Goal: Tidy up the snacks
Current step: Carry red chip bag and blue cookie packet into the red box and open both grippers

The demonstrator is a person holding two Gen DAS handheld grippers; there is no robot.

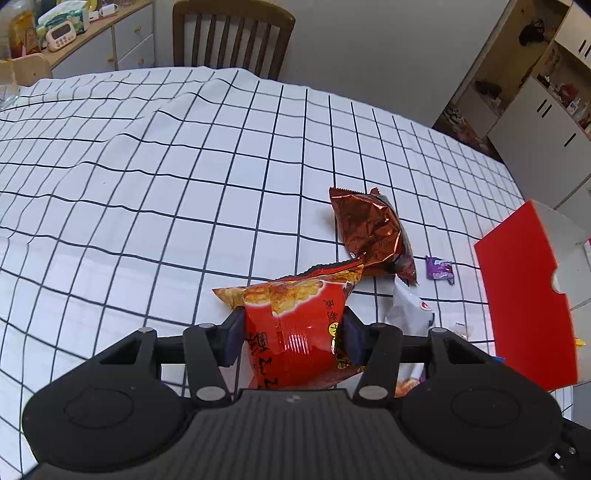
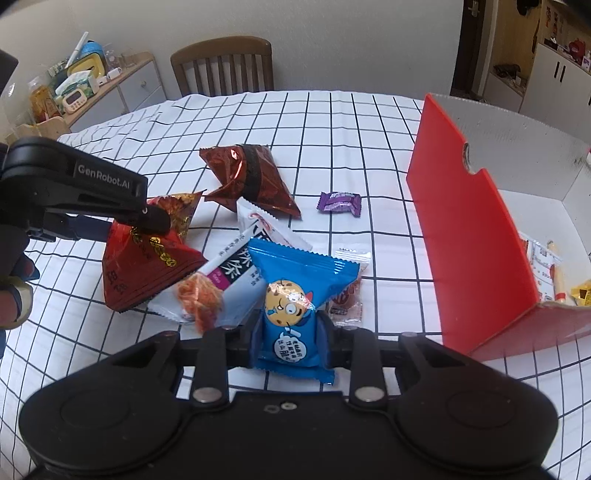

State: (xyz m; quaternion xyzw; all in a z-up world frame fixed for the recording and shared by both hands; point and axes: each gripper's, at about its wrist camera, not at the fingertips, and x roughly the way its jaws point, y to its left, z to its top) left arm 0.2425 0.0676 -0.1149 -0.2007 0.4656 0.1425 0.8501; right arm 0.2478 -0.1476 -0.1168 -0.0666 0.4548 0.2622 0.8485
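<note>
A wooden chair [image 2: 222,64] with a slatted back stands pushed in at the far edge of the surface [image 1: 147,155], which is draped in a white cloth with a black grid. Behind it rises a plain pale wall [image 2: 332,37]. Off to the far left, a low sideboard [image 2: 122,88] with grey drawers carries clutter, a small timer [image 1: 59,32] among it. To the far right stand white cabinets [image 1: 535,122] with open shelves. The light is even and soft.
</note>
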